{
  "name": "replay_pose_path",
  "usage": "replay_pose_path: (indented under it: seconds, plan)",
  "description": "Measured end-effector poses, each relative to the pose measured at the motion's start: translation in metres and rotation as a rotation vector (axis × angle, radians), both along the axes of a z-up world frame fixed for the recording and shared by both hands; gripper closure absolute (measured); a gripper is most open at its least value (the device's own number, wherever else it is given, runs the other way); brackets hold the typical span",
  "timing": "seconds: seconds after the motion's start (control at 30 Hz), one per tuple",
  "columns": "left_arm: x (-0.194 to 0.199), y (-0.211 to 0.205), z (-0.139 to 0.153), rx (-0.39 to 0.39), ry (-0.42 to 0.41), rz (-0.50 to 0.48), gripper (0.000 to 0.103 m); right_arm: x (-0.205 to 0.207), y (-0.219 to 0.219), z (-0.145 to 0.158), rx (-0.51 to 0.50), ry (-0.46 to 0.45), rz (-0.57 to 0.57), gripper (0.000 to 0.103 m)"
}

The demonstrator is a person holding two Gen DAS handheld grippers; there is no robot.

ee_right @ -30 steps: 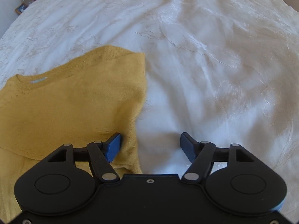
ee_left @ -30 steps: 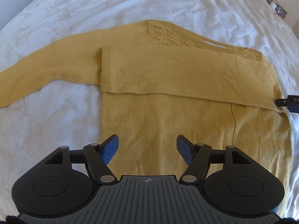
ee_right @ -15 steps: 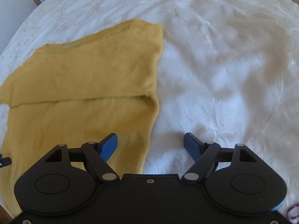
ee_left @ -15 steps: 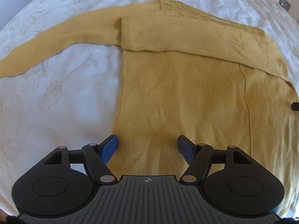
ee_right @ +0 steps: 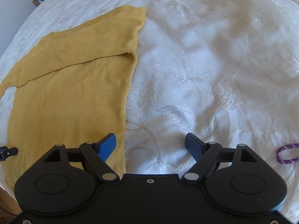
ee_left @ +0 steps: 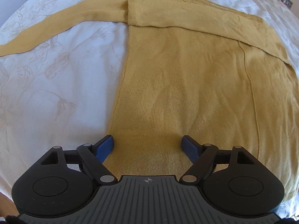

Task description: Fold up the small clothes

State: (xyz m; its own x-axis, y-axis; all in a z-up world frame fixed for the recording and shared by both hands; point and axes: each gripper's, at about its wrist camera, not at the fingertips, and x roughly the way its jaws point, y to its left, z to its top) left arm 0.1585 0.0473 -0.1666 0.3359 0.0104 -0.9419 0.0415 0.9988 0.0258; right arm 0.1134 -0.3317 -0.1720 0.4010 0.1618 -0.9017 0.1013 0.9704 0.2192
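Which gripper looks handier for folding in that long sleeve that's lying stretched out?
Probably the left gripper: the unfolded sleeve stretches out on its side of the yellow sweater. The right gripper sits at the opposite edge, open over bedspread.

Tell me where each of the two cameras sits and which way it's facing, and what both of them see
Left wrist: rides on the left gripper, angled steeply down over the mustard sweater's lower left edge; only its open blue-tipped jaws show.
Right wrist: rides on the right gripper, angled down at the sweater's right edge and the white bedspread; its open jaws show, plus a purple cord.
Shared: the same sweater and bedspread; the right view catches a tip of the left gripper at its left border.
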Motion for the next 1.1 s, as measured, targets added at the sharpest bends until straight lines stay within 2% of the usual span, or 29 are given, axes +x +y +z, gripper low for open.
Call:
replay_pose_path:
  seconds: [0.17, 0.27, 0.33, 0.47, 0.83, 1.1]
  plan:
    - [-0.007, 0.002, 0.005, -0.014, -0.002, 0.053, 0.024, -0.013, 0.018, 0.001, -0.008, -0.002, 0.101, 0.020]
    - [-0.008, 0.000, 0.005, -0.006, 0.000, 0.074, 0.022, -0.017, 0.027, -0.005, -0.009, 0.011, 0.142, 0.011]
    - [-0.007, -0.002, 0.001, -0.004, 0.011, 0.085, 0.008, -0.018, 0.033, -0.011, -0.021, 0.038, 0.174, 0.008]
    - [-0.005, -0.006, -0.011, -0.006, 0.049, 0.088, 0.000, -0.013, 0.038, -0.025, -0.018, 0.087, 0.204, 0.001]
    - [0.007, -0.009, -0.027, 0.013, 0.096, 0.108, 0.000, 0.007, 0.031, -0.045, 0.028, 0.130, 0.200, 0.000]
    - [0.004, -0.012, -0.031, 0.039, 0.095, 0.143, 0.000, 0.005, 0.052, -0.050, -0.062, 0.136, 0.197, 0.000]
